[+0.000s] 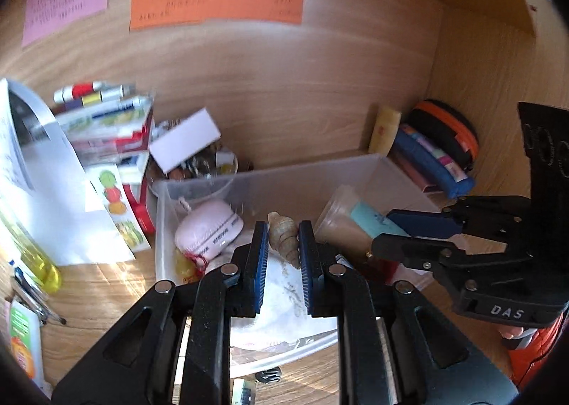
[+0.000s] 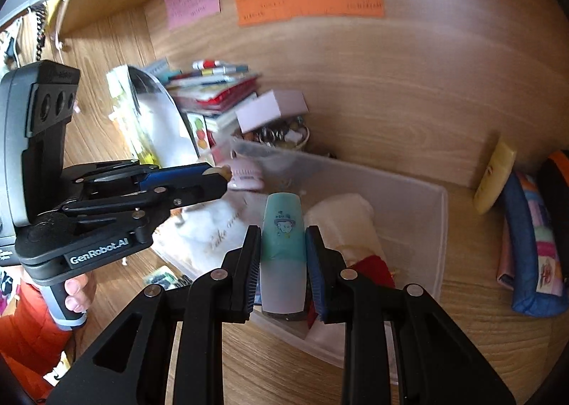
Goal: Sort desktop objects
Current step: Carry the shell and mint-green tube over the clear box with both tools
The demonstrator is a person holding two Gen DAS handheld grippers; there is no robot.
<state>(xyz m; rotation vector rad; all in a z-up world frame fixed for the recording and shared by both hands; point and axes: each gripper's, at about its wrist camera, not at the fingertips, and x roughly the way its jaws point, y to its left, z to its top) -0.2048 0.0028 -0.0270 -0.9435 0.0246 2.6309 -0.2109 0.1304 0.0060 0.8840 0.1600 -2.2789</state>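
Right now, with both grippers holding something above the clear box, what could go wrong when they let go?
1. The left gripper pinches the snail shell only near its fingertips; the shell may slip or crack.
2. The right gripper holds the teal tube close beside the left gripper; they could bump.
3. The clear box already holds a pink pouch and white cloth, so dropped things may bounce.

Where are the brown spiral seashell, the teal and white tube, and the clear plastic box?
Brown spiral seashell (image 1: 283, 238), left wrist view, ridged middle.
Teal and white tube (image 2: 283, 245), right wrist view, teal cap.
Clear plastic box (image 2: 419, 223), right wrist view, right wall.
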